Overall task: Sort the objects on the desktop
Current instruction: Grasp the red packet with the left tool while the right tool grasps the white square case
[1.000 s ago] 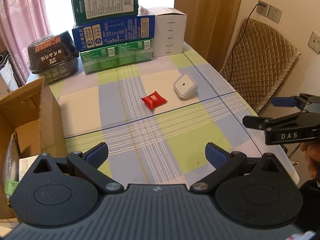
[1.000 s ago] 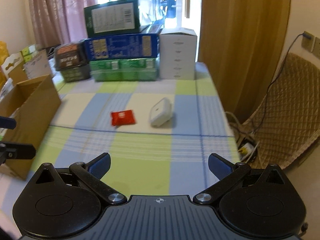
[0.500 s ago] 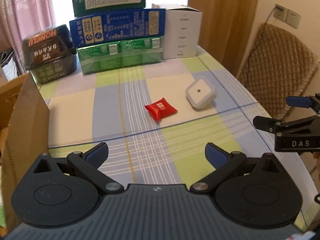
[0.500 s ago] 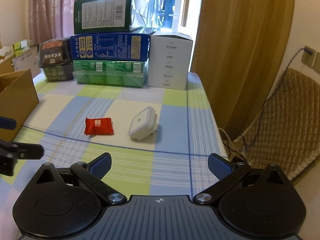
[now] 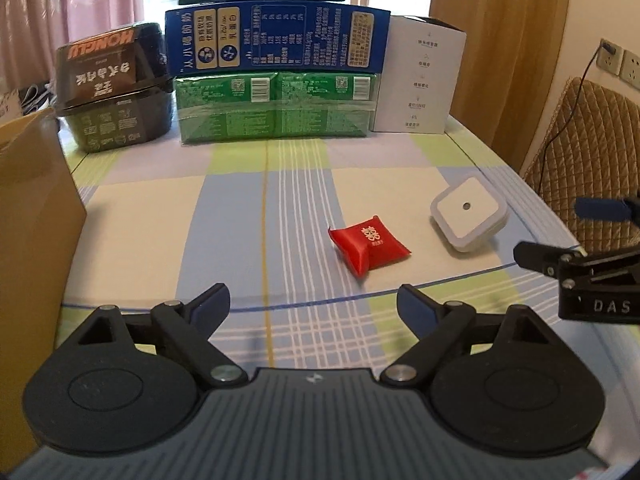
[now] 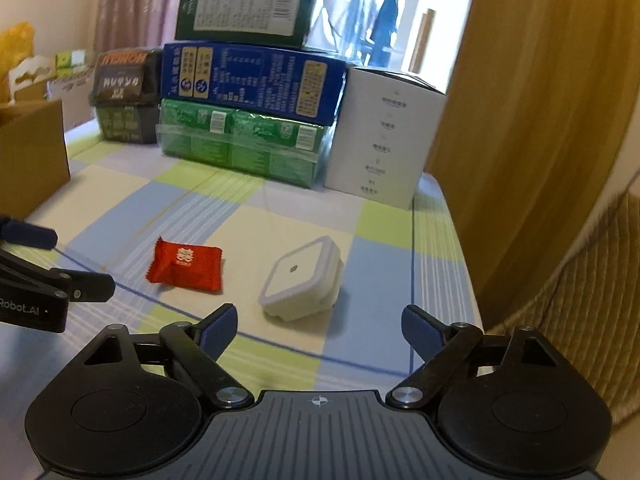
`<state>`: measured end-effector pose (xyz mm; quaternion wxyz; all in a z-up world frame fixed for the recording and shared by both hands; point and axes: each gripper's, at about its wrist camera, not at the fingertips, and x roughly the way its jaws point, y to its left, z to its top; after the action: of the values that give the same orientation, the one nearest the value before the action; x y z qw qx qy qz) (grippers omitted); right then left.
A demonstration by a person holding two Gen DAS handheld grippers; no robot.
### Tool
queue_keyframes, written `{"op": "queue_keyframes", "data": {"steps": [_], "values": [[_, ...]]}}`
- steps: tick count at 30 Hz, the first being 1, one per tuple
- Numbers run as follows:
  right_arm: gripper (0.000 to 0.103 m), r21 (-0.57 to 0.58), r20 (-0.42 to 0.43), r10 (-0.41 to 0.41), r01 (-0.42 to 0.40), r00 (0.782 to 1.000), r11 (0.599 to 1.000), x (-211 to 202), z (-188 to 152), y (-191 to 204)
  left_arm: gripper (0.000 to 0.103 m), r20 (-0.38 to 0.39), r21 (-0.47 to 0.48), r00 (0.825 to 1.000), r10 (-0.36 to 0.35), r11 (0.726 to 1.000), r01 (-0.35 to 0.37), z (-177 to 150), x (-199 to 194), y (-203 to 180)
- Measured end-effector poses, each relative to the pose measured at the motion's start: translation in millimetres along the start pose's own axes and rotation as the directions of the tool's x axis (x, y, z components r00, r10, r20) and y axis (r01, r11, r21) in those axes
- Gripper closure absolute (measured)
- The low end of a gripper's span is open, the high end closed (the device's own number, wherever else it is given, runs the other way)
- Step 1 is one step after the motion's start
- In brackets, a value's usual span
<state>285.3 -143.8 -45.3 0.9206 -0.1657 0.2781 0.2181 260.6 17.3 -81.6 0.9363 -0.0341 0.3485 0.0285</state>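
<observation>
A small red packet lies flat on the checked tablecloth. To its right rests a white square plug-in device, tilted on its back. My left gripper hovers open over the cloth, short of the packet and a little to its left. My right gripper is open too, just in front of the white device, with nothing between its fingers. Each gripper shows at the edge of the other's view.
Stacked cartons stand at the table's far edge: a green pack, a blue box, a white box and a black tub. A cardboard box stands at the left. A padded chair is beyond the right edge.
Both grippers have moved forward and lower over the table, closer to the packet and the white device. Both stay open. The two objects have not moved.
</observation>
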Motion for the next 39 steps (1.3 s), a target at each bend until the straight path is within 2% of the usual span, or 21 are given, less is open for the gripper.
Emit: {"op": "queue_keyframes", "data": {"steps": [4, 11, 20, 26, 32, 39], "values": [[0.021, -0.017, 0.015, 0.000, 0.000, 1.000, 1.000, 17.1, -2.3, -1.2, 0.015, 0.011, 0.017, 1.000, -0.008, 1.000, 0.008, -2.5, 13.0, -1.8], [0.021, -0.094, 0.024, 0.014, -0.011, 1.000, 0.995, 40.3, -2.4, 8.8, 0.015, 0.015, 0.014, 0.998, -0.054, 0.998, 0.053, 8.8, 29.0, -2.7], [0.021, -0.167, 0.022, -0.021, 0.024, 1.000, 0.986, 64.9, -5.8, 19.3, 0.015, 0.017, -0.007, 0.998, -0.068, 0.998, 0.068, 16.4, 41.7, 2.4], [0.024, -0.162, 0.018, -0.021, 0.024, 1.000, 0.986, 76.8, -5.8, 20.7, 0.015, 0.010, -0.020, 0.997, -0.079, 0.997, 0.079, 18.1, 48.0, 6.4], [0.037, -0.147, 0.021, -0.022, 0.025, 1.000, 0.989, 82.3, -4.8, 18.7, 0.015, 0.002, -0.005, 0.996, -0.094, 0.996, 0.094, 17.0, 53.8, 2.3], [0.039, -0.081, 0.011, -0.025, 0.026, 1.000, 0.996, 77.5, -2.6, 5.2, 0.015, 0.005, 0.034, 0.993, -0.116, 0.993, 0.116, 18.5, 59.6, -4.9]]}}
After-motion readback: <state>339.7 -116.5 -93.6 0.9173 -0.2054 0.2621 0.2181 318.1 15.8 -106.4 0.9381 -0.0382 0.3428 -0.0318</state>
